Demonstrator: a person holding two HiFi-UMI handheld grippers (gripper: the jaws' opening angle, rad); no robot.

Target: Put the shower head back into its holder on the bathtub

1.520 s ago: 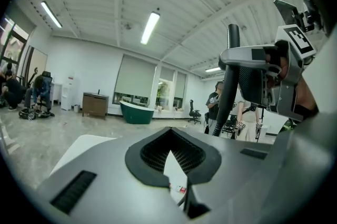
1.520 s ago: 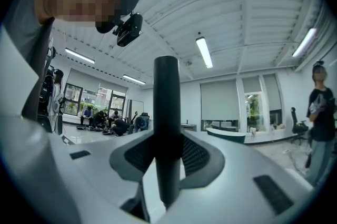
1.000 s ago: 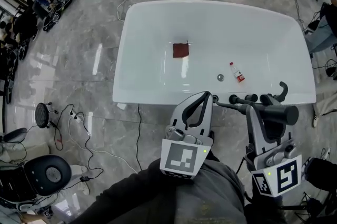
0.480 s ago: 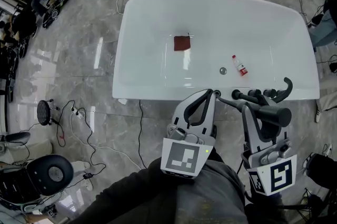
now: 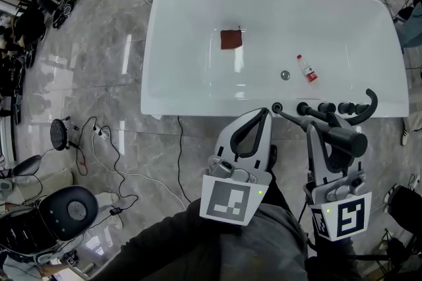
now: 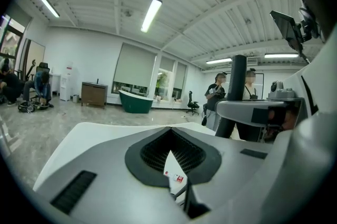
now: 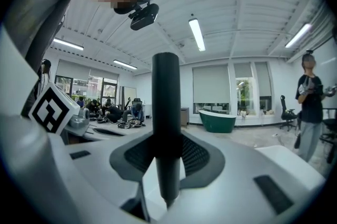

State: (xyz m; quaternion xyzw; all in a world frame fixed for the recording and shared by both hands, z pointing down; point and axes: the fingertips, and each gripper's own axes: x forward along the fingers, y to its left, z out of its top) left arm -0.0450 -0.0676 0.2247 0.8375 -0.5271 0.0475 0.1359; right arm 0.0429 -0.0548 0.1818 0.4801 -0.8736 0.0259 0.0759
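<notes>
The white bathtub (image 5: 178, 42) fills the upper half of the head view, its near rim running just ahead of both tongs. On that rim, right of centre, stands a row of black fittings: a small round holder (image 5: 277, 107) at the left end, three knobs (image 5: 323, 107) beside it and a curved spout (image 5: 369, 103) at the right end. The right gripper (image 5: 324, 136) is clamped on the black shower head (image 5: 347, 140), which lies crosswise just short of the rim, its thick end out to the right and its thin end reaching left toward the holder; whether the two touch cannot be told. In the right gripper view the shower head (image 7: 166, 123) stands upright between the pads of the right gripper (image 7: 167, 165). The left gripper (image 5: 265, 117) hangs just left of the holder with its jaws brought together and nothing between them; in its own view only a narrow slit remains between the pads of the left gripper (image 6: 174, 162). Inside the tub lie a red-brown cloth (image 5: 231, 39), a small bottle (image 5: 307, 68) and the drain (image 5: 285, 75), all well apart from the rim fittings. The grey marble floor (image 5: 99, 62) is open to the left of the tub, while cables (image 5: 99, 144) trail nearer the person, beside an office chair (image 5: 66, 210).
</notes>
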